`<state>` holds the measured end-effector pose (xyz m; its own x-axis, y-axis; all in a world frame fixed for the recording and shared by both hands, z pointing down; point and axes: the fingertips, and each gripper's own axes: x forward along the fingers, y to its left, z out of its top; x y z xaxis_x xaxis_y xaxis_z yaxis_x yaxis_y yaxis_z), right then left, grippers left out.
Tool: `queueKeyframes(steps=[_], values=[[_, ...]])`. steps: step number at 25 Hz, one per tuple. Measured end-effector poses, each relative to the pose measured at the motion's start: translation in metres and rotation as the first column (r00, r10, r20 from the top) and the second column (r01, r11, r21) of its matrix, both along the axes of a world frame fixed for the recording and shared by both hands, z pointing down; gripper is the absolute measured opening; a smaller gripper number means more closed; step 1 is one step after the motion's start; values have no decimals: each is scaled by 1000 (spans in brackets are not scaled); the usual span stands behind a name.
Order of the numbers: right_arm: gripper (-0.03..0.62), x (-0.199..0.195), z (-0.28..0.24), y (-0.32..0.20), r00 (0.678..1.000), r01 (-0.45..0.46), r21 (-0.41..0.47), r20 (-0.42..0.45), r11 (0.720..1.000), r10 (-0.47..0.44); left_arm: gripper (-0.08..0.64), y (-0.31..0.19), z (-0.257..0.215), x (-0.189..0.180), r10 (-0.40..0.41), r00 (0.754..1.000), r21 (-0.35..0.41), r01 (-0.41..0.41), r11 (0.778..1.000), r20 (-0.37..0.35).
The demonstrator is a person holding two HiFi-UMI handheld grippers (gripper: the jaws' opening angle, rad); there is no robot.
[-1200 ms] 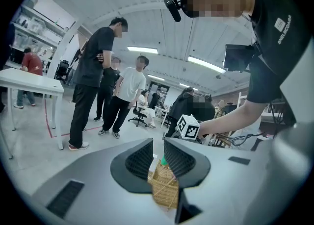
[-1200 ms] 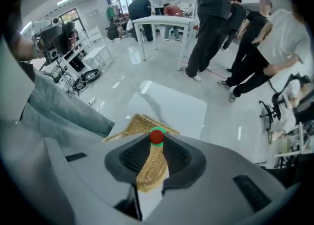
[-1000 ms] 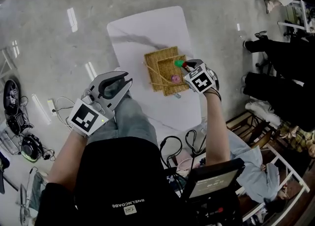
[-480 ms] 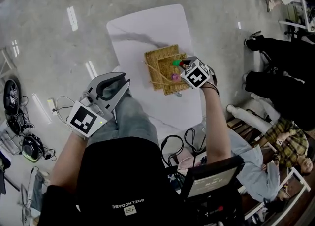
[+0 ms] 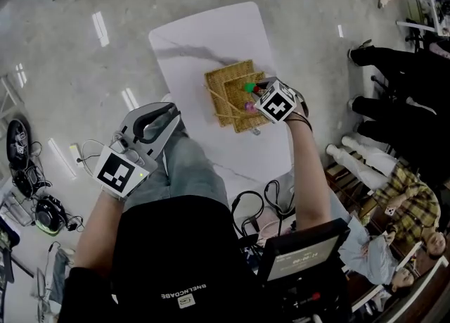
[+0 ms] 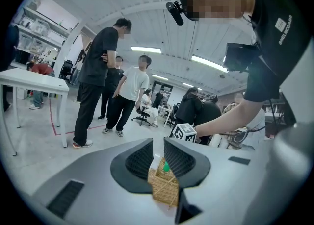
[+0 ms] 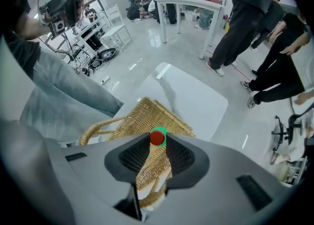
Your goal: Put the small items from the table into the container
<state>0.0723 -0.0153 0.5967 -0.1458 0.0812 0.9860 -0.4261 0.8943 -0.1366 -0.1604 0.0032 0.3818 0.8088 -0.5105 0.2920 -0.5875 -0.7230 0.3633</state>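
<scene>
The right gripper (image 5: pixel 259 93) pinches a red-green item (image 7: pixel 157 137) over the basket (image 5: pixel 225 82), at its right rim. The table (image 5: pixel 204 33) extends upper left. The left gripper (image 6: pixel 158 144) sits spread, lower left.

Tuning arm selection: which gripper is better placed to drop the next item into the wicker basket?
Right. The right gripper points down over the wicker basket with the red-and-green item clamped between its jaw tips. The left gripper sits open and empty off the table, by the person's leg.
</scene>
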Motion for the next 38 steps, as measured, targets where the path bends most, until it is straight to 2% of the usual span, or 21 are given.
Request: queueKeyframes(steps=[7, 11, 15, 17, 19, 21, 23, 26, 28, 30, 33, 38], values=[[95, -4, -5, 2, 999, -24, 24, 24, 999, 24, 51, 5, 1, -2, 10, 1000, 4, -10, 1000, 1], [106, 0, -23, -3, 997, -56, 73, 50, 996, 52, 51, 6, 0, 4, 29, 1000, 15, -29, 999, -8], [106, -7, -61, -11, 977, -169, 142, 156, 975, 147, 51, 2, -4, 11, 65, 998, 31, -65, 997, -18], [106, -11, -88, -15, 949, -255, 196, 240, 947, 205, 52, 2, -9, 19, 95, 995, 51, -93, 994, -33], [104, -14, -123, -17, 892, -369, 257, 367, 893, 263, 51, 4, -15, 30, 132, 990, 66, -129, 989, -40], [103, -20, -165, -12, 813, -480, 315, 511, 819, 280, 51, 6, -24, 43, 174, 984, 79, -170, 982, -46], [90, -24, -206, 0, 742, -564, 373, 619, 736, 255, 51, 9, -33, 57, 224, 974, 90, -220, 971, -43], [62, -24, -253, 27, 645, -691, 413, 723, 593, 248, 51, 10, -53, 80, 305, 951, 120, -298, 947, -46], [37, -21, -276, 47, 567, -778, 399, 778, 485, 270, 51, 13, -69, 93, 369, 926, 144, -355, 924, -80], [26, -17, -290, 68, 506, -836, 379, 812, 396, 291, 51, 21, -70, 101, 428, 901, 134, -417, 899, -70], [25, -7, -297, 101, 453, -881, 364, 832, 302, 321, 51, 36, -70, 120, 515, 856, 130, -507, 852, -40], [25, 16, -299, 152, 414, -910, 374, 833, 178, 368, 51, 71, -81, 162, 626, 778, 139, -615, 776, -49]])
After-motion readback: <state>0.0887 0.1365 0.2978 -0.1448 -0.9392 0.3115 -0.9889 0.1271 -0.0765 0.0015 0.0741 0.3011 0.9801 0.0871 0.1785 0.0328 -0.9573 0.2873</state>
